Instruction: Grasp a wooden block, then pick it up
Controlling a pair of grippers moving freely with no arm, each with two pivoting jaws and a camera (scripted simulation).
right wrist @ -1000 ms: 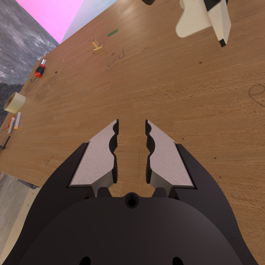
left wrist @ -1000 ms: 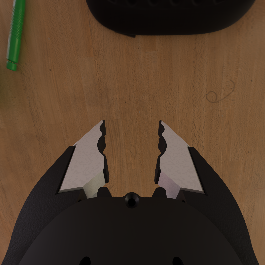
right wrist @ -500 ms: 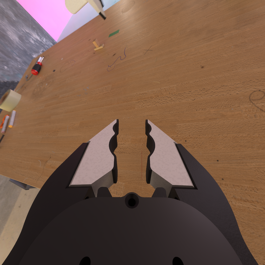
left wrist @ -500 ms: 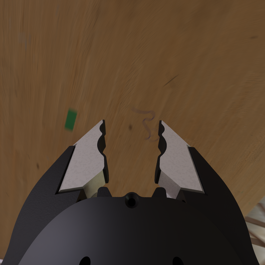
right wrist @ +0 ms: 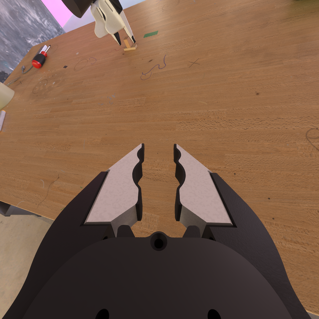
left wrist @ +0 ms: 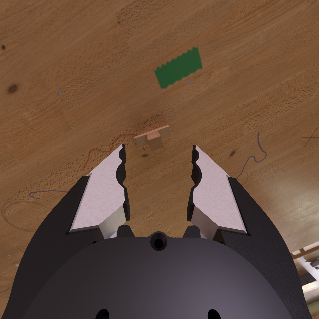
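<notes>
Above the wooden block [left wrist: 155, 141] on the table [left wrist: 69, 69], left gripper [left wrist: 158, 146] wide, empty; right gripper [right wrist: 158, 145] narrowly parted, empty

text: none legible | table [right wrist: 224, 107] — pen scribbles only (no letters)

- The left wrist view looks steeply down along the left gripper [left wrist: 158, 146] from close above the table [left wrist: 69, 60], with the wooden block [left wrist: 155, 140] just beyond its fingertips.
- The right wrist view looks forward and down over the right gripper [right wrist: 158, 146] from the table's near edge, taking in most of the top.
- Both views share the far patch holding the block [right wrist: 127, 43] and the green tape [left wrist: 177, 68], where the right view also shows the left gripper [right wrist: 126, 40].
</notes>
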